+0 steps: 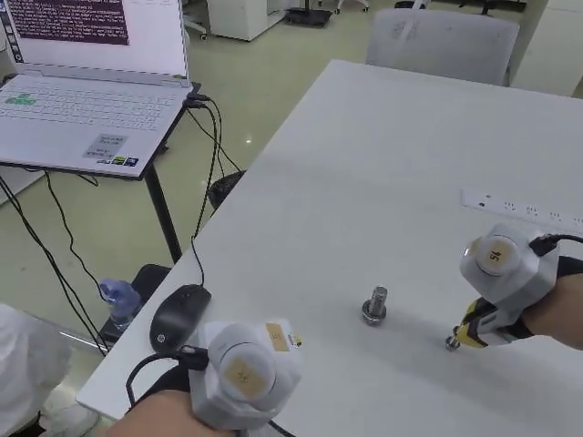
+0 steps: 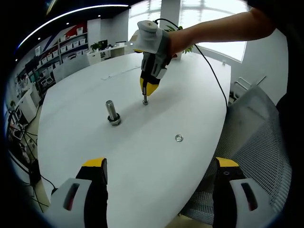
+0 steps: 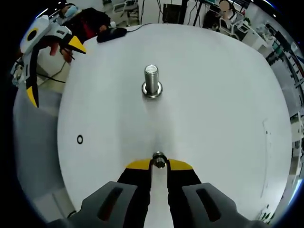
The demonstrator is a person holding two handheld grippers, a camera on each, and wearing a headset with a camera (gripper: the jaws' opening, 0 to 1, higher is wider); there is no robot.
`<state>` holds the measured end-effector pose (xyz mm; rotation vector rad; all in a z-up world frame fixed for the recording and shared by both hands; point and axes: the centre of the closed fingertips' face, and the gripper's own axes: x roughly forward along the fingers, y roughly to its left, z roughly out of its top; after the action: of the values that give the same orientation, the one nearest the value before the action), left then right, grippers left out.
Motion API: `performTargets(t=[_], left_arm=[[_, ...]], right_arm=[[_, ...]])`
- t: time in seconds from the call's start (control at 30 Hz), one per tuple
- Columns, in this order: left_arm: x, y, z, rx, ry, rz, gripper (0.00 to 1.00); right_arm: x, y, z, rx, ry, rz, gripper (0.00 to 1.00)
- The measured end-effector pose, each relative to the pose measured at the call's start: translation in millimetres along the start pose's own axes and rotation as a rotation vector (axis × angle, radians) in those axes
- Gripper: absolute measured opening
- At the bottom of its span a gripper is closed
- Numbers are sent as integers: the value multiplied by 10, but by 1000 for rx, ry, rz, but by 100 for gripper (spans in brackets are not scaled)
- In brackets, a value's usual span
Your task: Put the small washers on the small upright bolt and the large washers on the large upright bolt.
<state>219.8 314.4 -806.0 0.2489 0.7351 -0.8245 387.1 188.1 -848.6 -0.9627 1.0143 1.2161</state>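
Head view: large bolt [image 1: 374,305] upright on the white counter [image 1: 364,164]; right claw [image 1: 462,338] at the small bolt [image 1: 451,342]. Left gripper view: left claw [image 2: 160,163] wide, empty; loose washer [image 2: 178,137] lies flat, likely light, slippery; pinch its rim. Right gripper view: jaws pinched on small bolt.

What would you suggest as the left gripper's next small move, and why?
Probably ease the left gripper forward toward the loose washer. Its jaws stand wide open and empty, and the washer lies flat on the table just ahead of them. The right gripper is occupied, its jaws close around the small bolt.
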Motion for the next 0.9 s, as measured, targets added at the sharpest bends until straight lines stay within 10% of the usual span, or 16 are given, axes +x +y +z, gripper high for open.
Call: performTargets(t=[0.9], left_arm=[[6,-16,-87,-5,30,-11,86]], right_arm=[[205,-15,-63,-33,37,5,13]])
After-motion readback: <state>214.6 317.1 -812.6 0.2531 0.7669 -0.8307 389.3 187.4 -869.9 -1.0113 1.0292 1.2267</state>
